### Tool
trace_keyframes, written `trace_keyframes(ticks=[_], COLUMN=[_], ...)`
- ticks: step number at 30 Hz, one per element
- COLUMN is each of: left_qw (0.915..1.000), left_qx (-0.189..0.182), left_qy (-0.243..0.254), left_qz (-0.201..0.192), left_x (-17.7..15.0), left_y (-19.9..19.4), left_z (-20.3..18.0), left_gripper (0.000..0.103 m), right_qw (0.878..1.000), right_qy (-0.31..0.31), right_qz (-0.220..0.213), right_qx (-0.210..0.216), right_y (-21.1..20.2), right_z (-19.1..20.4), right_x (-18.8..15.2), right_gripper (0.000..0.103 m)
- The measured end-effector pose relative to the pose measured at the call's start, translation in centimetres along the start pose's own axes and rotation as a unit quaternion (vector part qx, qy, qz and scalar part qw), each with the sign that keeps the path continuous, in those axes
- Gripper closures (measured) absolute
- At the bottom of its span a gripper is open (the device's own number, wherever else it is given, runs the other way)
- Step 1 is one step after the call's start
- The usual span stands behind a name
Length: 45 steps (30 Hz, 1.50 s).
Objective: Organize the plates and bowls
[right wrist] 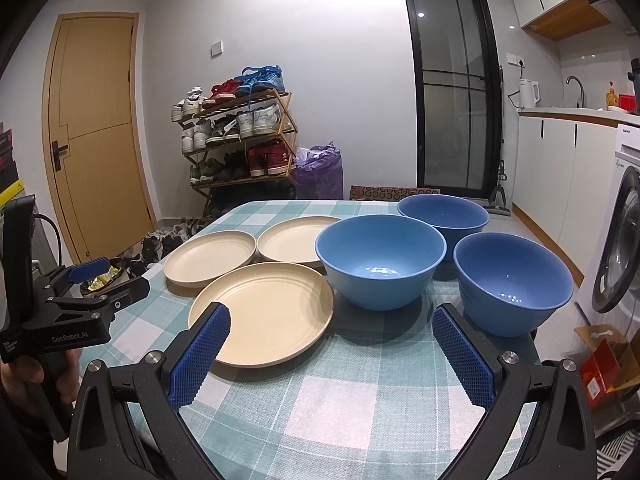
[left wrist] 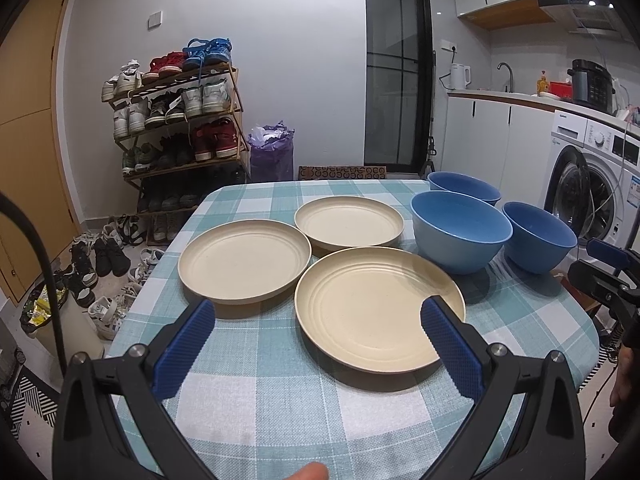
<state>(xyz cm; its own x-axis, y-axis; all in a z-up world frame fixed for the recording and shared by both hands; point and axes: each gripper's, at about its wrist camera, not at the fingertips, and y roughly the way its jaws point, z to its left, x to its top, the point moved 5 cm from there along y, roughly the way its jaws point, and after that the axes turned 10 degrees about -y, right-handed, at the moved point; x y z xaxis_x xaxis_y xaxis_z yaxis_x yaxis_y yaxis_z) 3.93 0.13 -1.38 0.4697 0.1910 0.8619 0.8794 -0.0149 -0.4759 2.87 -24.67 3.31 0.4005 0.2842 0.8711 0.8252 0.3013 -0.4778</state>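
1. Hovering low over the near edge of the table [left wrist: 280, 408], the left gripper [left wrist: 318, 320] has its jaws spread wide and grips nothing; the right pad covers part of the near plate's [left wrist: 372, 316] rim at 3 o'clock.
2. Two more plates sit beyond it: the left plate [left wrist: 244, 260] at 10 o'clock and the far plate [left wrist: 348, 222] at 12 o'clock, all three close together, the near rim overlapping the other two in view.
3. The right gripper [right wrist: 330, 328] also hangs with jaws spread and empty, above the checked cloth.
4. Three blue bowls stand upright: the big bowl [right wrist: 380, 264] just beside the near plate, the right bowl [right wrist: 514, 284] partly behind the right pad, and the far bowl [right wrist: 442, 210] half hidden behind both.
5. Whether rims touch cannot be told.
6. A thumb tip [left wrist: 308, 472] is cut off at the left view's bottom edge.
7. The washer [left wrist: 592, 184] stands at 3 o'clock, cropped by the lens edge.
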Motion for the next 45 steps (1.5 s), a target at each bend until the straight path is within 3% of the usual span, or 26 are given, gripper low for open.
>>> trace_keyframes(ticks=[45], left_qw=[0.9999], left_qx=[0.000], left_qy=[0.008], left_qz=[-0.008], left_x=[0.4], left_y=[1.4], left_z=[1.0], left_gripper=[0.000], right_qw=[1.000], right_qy=[0.006], right_qz=[0.023], right_qx=[0.005], right_y=[1.9], right_z=[-0.9], right_x=[-0.8], right_gripper=[0.000])
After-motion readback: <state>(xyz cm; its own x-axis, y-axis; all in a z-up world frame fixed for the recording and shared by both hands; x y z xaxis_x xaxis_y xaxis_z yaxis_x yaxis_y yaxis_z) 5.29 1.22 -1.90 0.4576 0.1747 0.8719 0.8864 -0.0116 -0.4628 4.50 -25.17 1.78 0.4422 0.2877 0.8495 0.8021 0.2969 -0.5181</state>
